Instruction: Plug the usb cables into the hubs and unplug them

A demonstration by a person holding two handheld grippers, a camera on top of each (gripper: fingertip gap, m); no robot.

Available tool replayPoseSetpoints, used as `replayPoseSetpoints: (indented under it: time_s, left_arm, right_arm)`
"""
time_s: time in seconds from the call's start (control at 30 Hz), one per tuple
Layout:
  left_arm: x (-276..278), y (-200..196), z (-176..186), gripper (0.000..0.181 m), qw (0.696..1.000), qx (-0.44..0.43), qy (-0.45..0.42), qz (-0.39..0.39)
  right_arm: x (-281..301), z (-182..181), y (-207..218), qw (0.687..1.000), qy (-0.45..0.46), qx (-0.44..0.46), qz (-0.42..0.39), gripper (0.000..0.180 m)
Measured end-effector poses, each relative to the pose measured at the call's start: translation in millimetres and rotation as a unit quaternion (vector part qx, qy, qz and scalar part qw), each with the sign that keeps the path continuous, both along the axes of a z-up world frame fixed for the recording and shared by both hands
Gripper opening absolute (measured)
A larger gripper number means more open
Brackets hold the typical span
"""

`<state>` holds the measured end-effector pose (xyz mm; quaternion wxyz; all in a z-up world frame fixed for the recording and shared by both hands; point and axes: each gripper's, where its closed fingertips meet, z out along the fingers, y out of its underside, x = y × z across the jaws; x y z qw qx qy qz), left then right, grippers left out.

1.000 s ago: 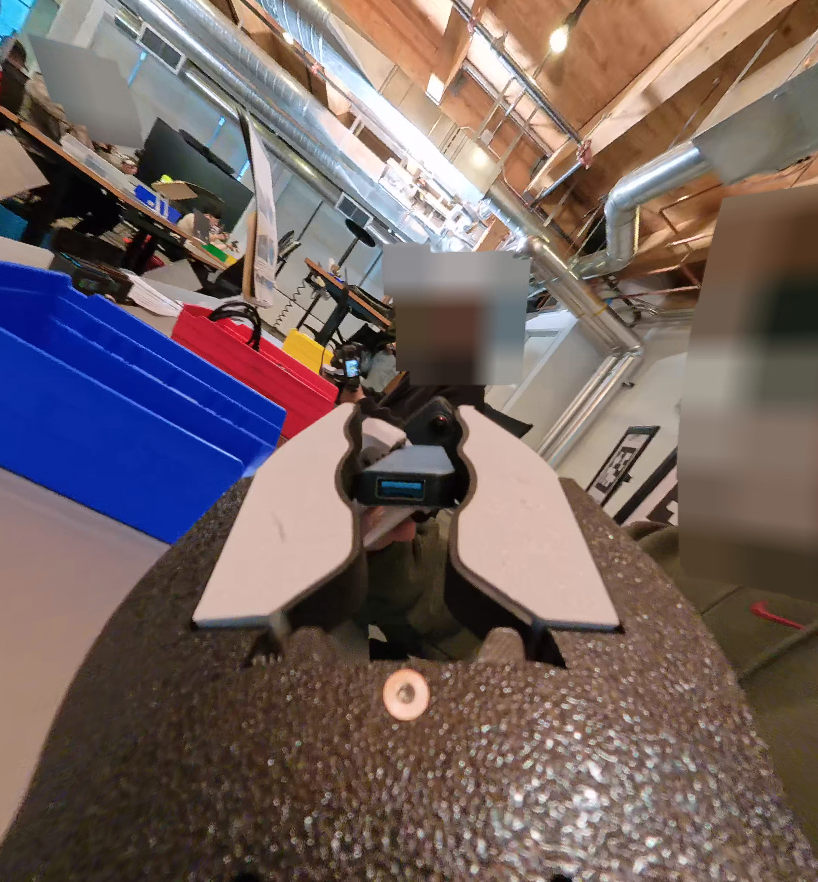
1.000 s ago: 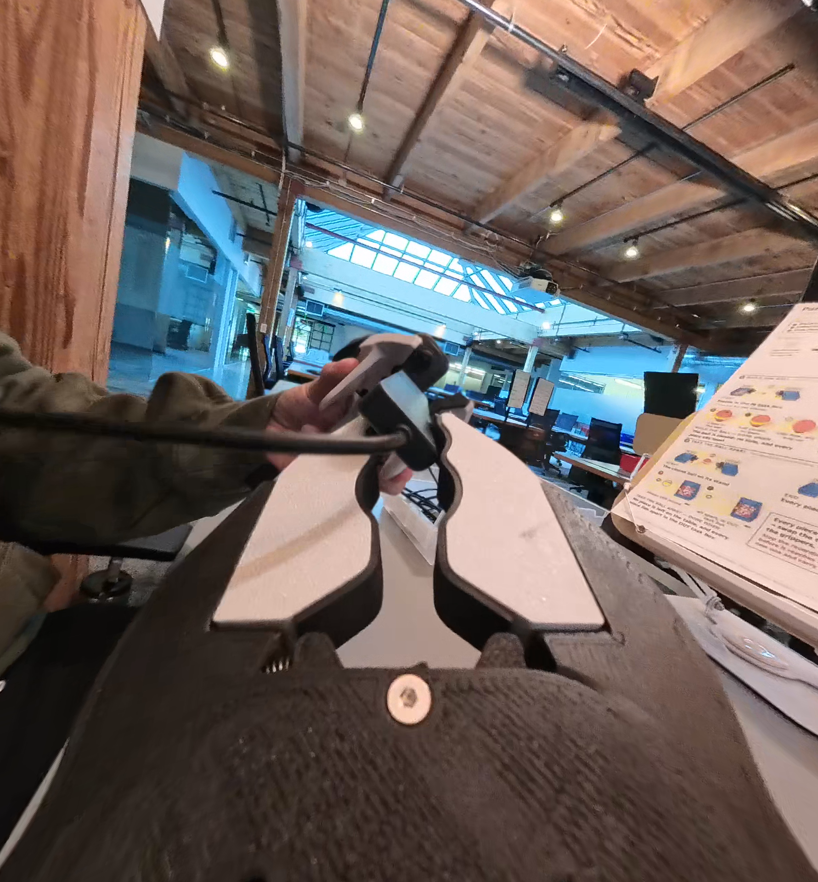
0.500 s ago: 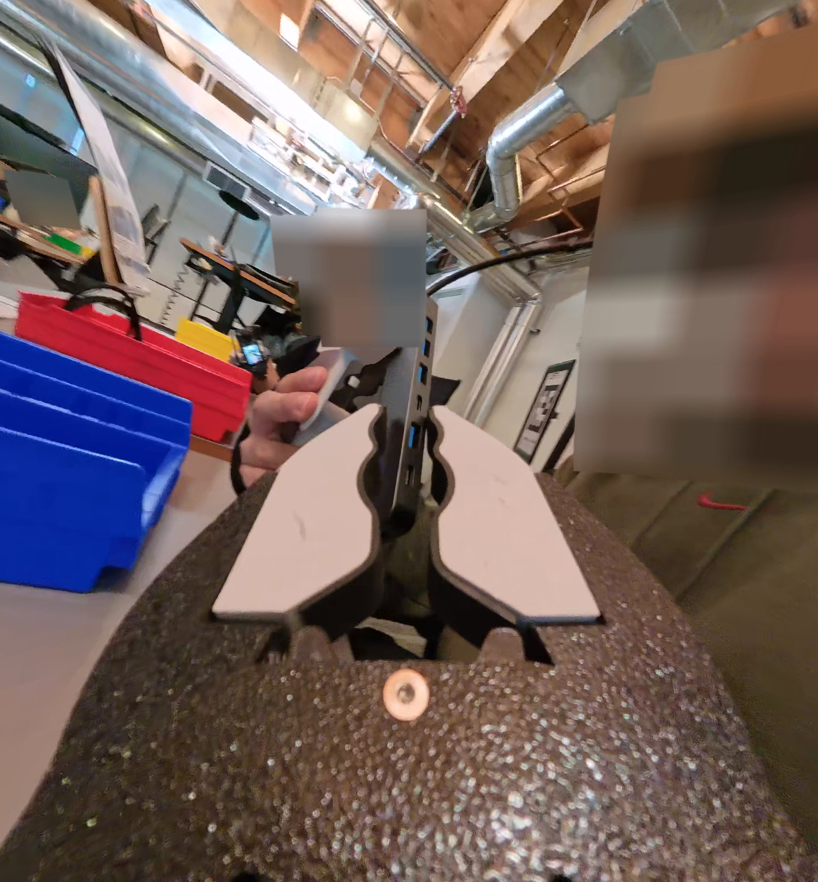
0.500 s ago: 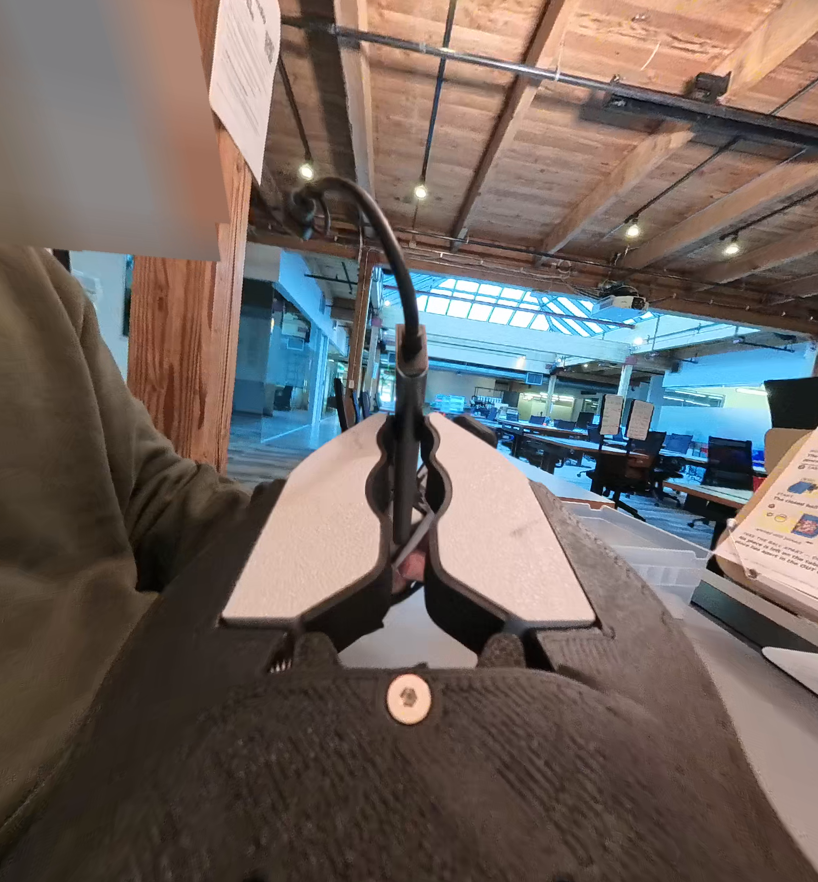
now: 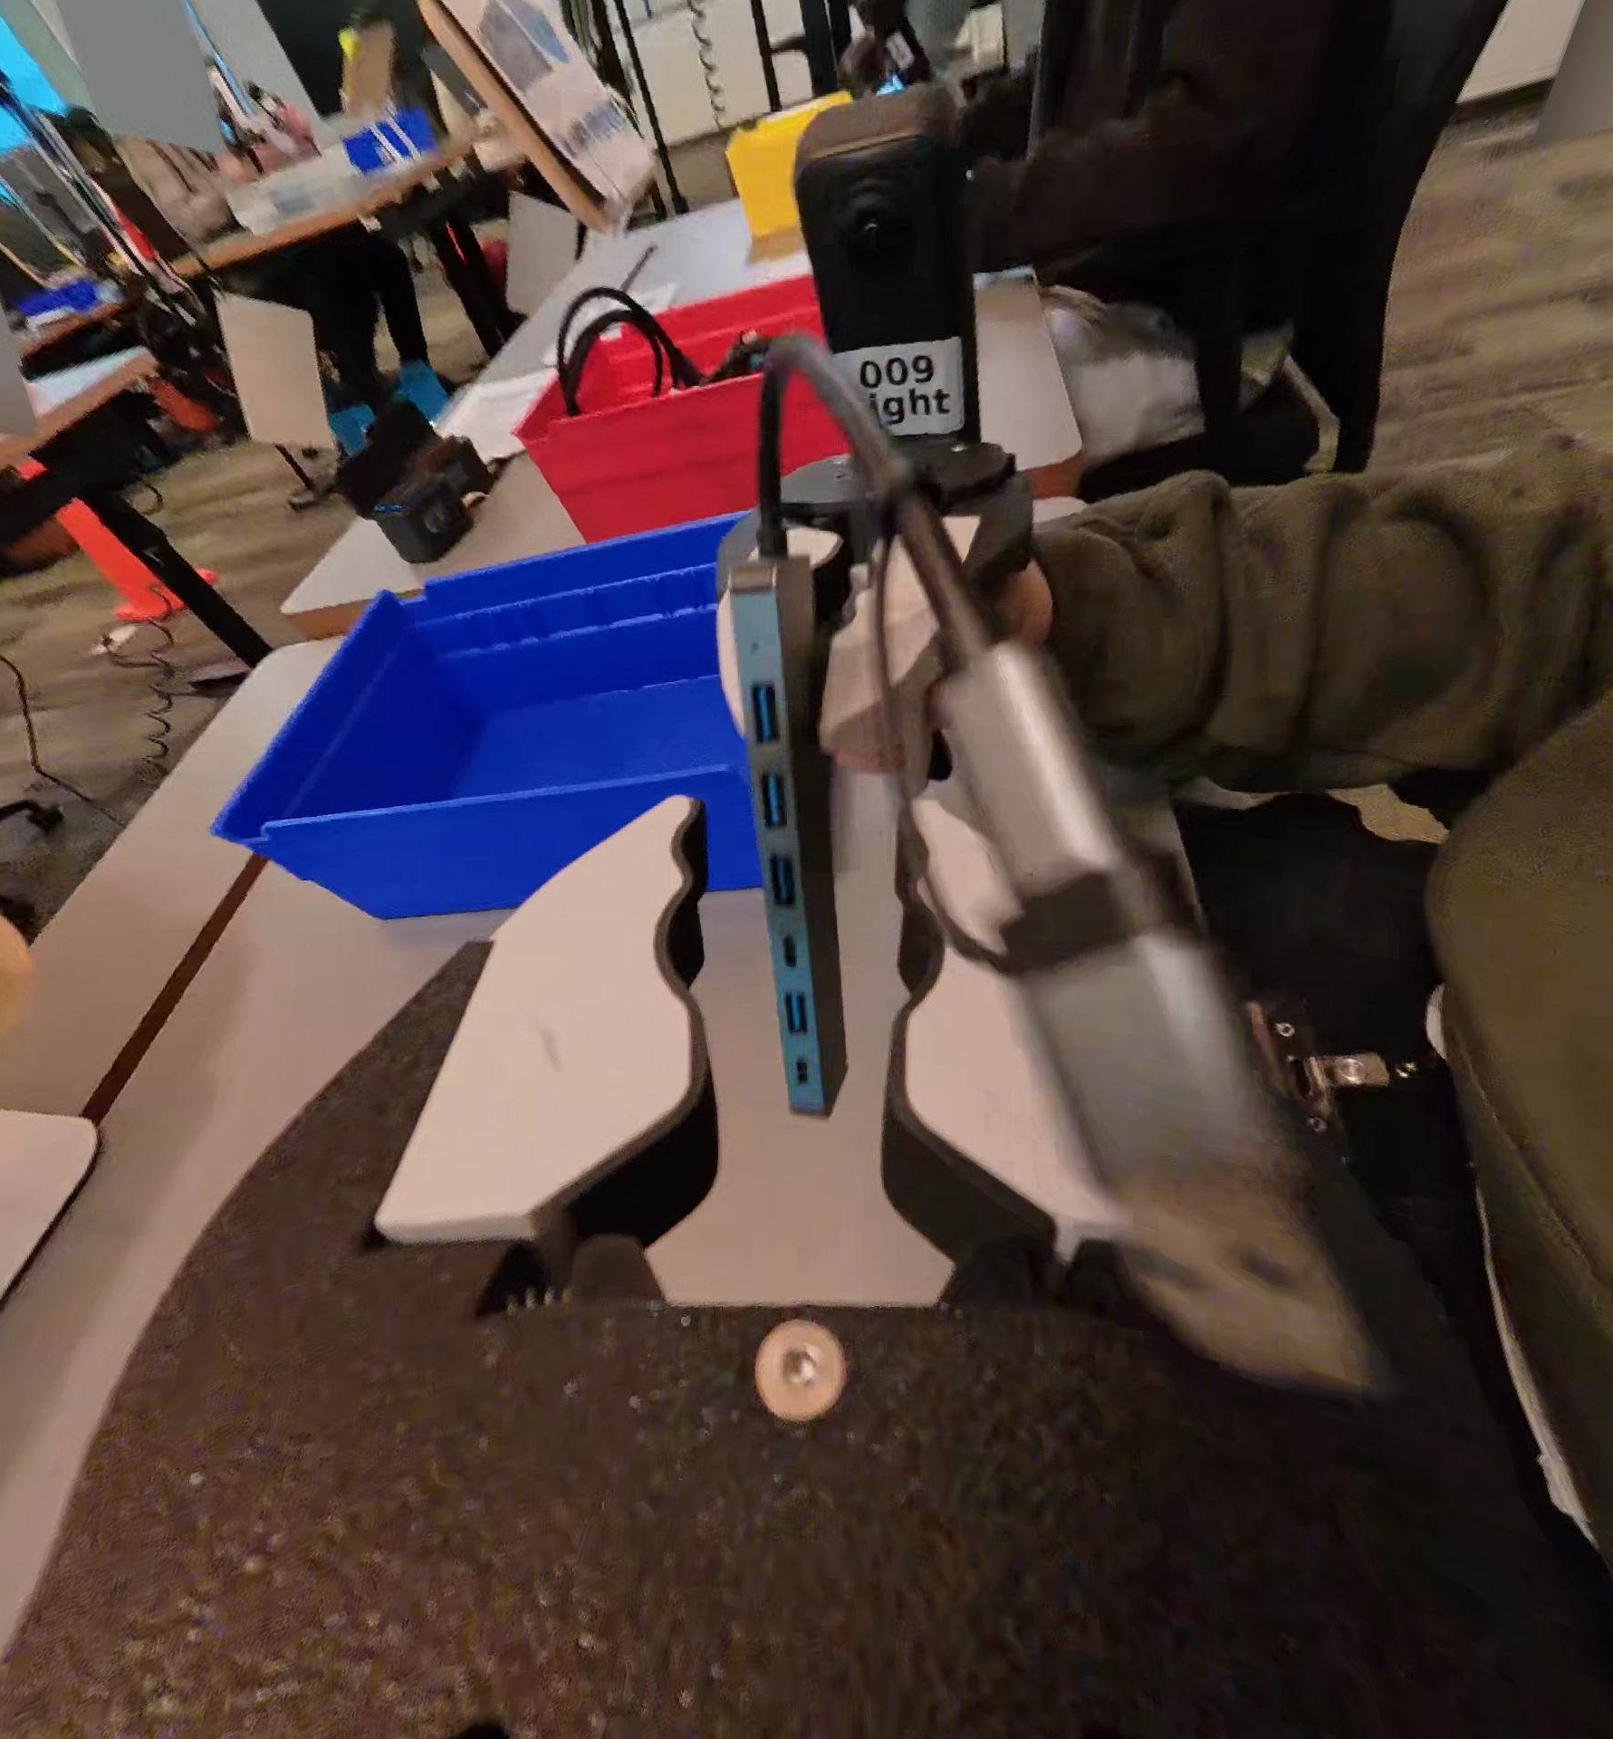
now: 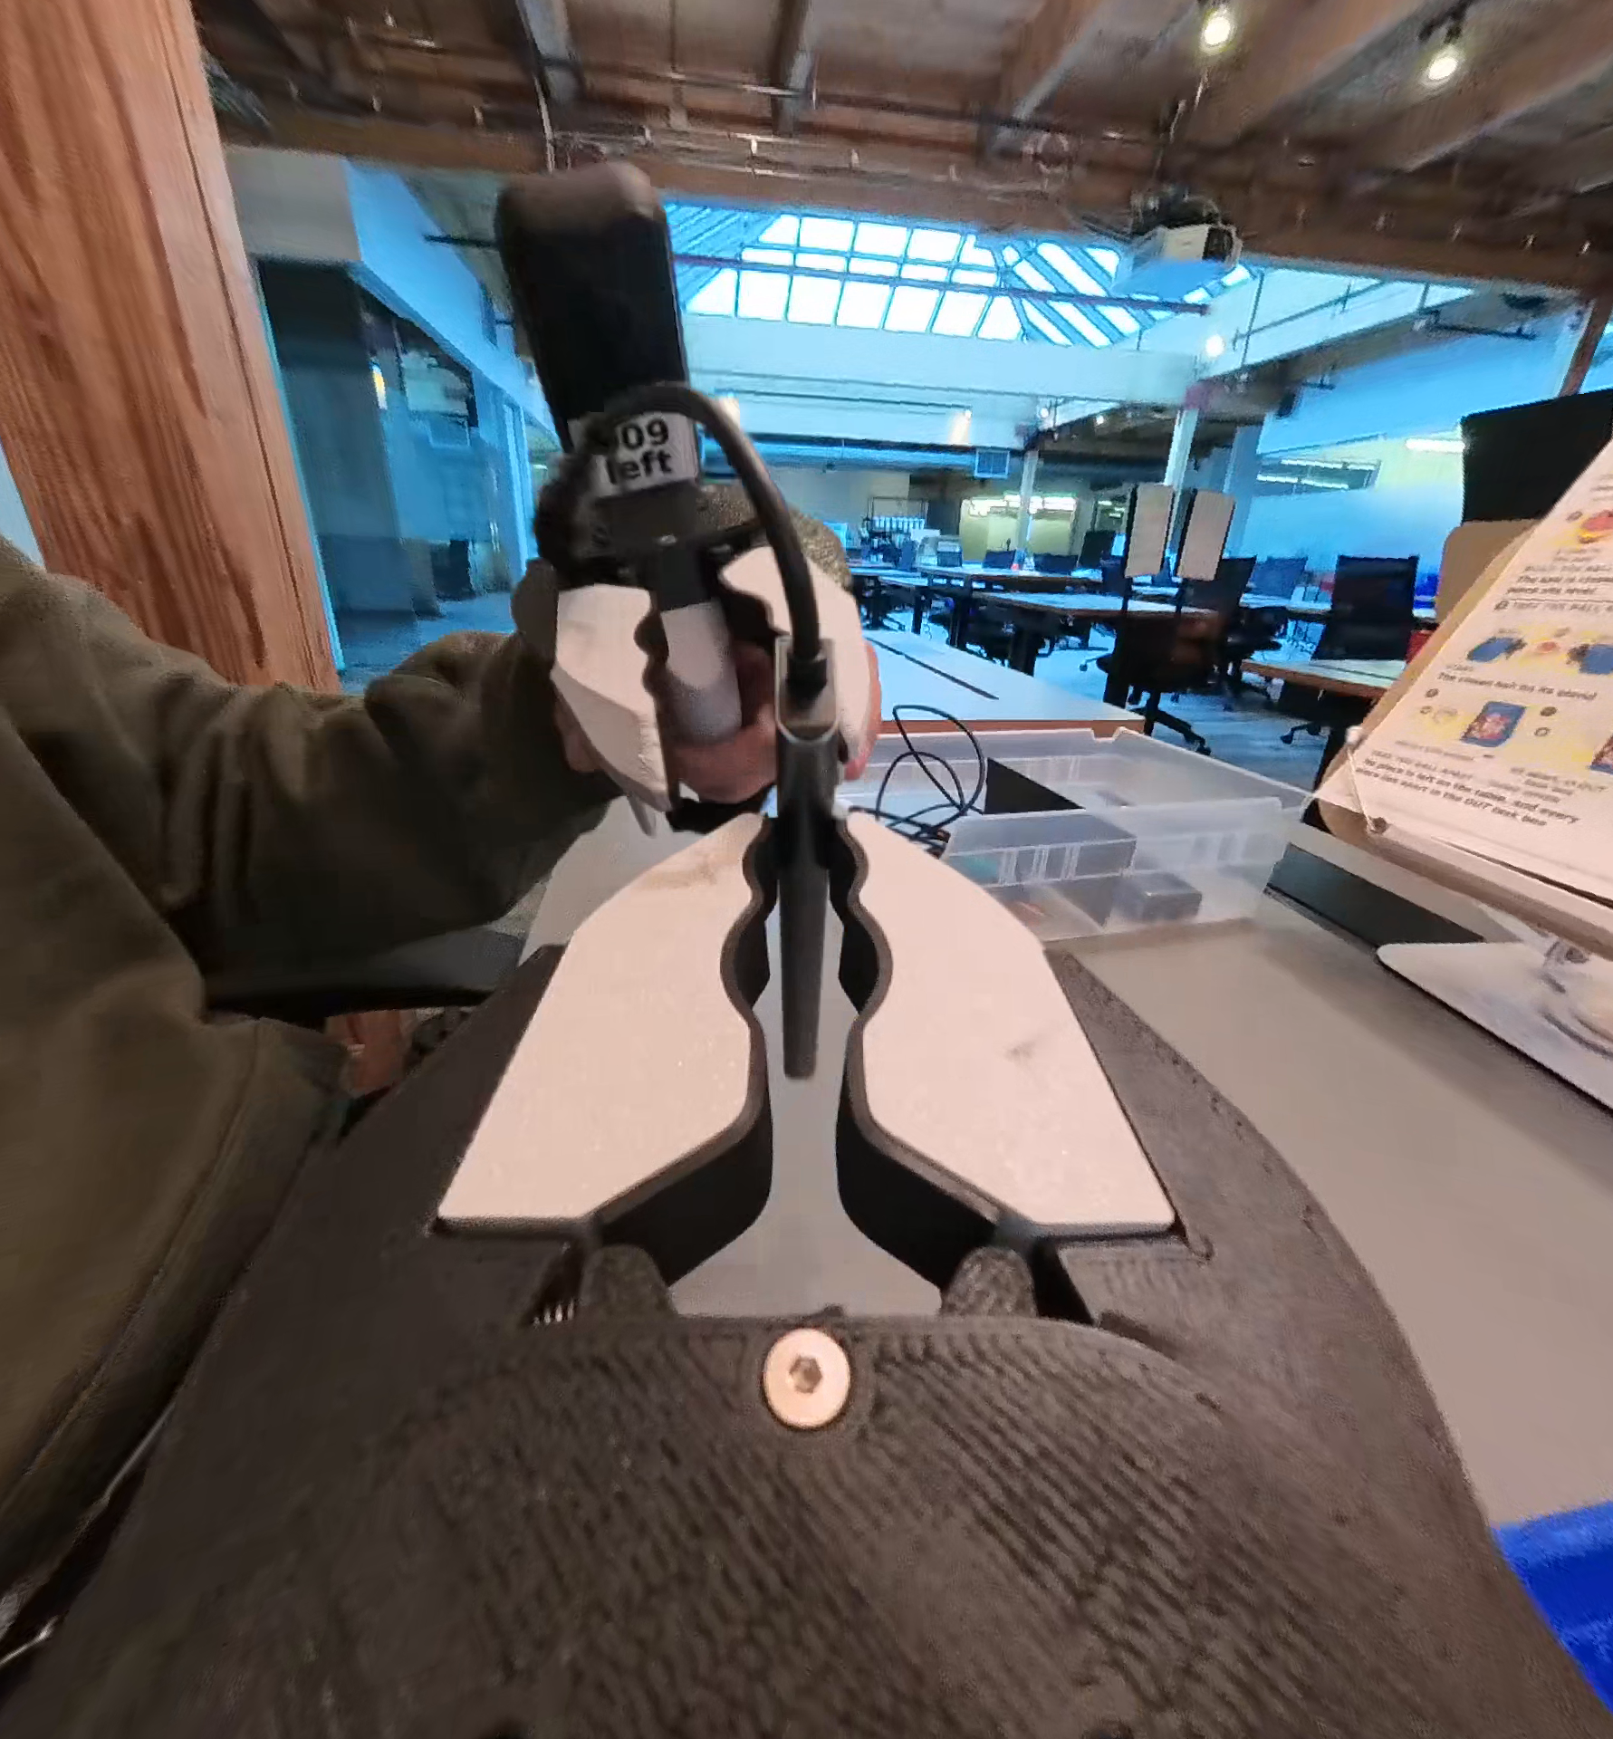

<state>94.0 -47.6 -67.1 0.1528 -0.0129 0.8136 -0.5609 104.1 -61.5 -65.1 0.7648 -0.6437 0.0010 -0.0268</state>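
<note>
Left hand-held gripper (image 5: 802,819) spread, right hand-held gripper (image 6: 804,828) tight around one hub (image 5: 798,941); one blue bin (image 5: 501,847), one red bin (image 5: 652,470)

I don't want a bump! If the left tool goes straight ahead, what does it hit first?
Probably the grey hub: it stands right between the left tool's open fingers.

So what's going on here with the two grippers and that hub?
A person holds a gripper in each hand, tips facing each other. The right gripper is shut on a slim hub, holding it upright. The left gripper is open, its fingers either side of the hub without gripping it. The hub's black cable loops over to a blurred grey end piece beside the left gripper. A blue bin sits behind.
</note>
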Motion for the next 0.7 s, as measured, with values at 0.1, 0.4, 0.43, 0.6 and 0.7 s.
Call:
replayPoseSetpoints:
  time_s: [0.1,0.4,0.43,0.6,0.7]
  left_arm:
    - [3.1,-11.6,7.8,0.037,1.0,-0.003,0.001,0.004]
    - [1.5,-26.4,-8.0,0.01,0.999,0.027,0.024,-0.014]
    - [4.4,-26.5,-5.6,0.01,0.999,0.016,0.03,-0.002]
    - [52.0,-4.0,29.5,0.01,0.971,-0.151,0.105,0.154]
    - [70.2,17.5,50.6,0.01,0.91,-0.306,0.2,0.196]
  right_arm:
    - [-2.9,-7.1,6.3,1.0,-0.014,-0.025,0.001,0.01]
    - [-7.9,-19.9,16.8,0.999,-0.025,-0.046,0.009,0.011]
    - [-4.0,-17.5,16.1,0.999,-0.037,-0.03,-0.009,0.012]
    - [29.2,-11.8,12.3,0.978,-0.098,0.036,-0.18,0.05]
    - [28.2,-15.9,23.0,0.965,-0.136,0.05,-0.219,0.065]
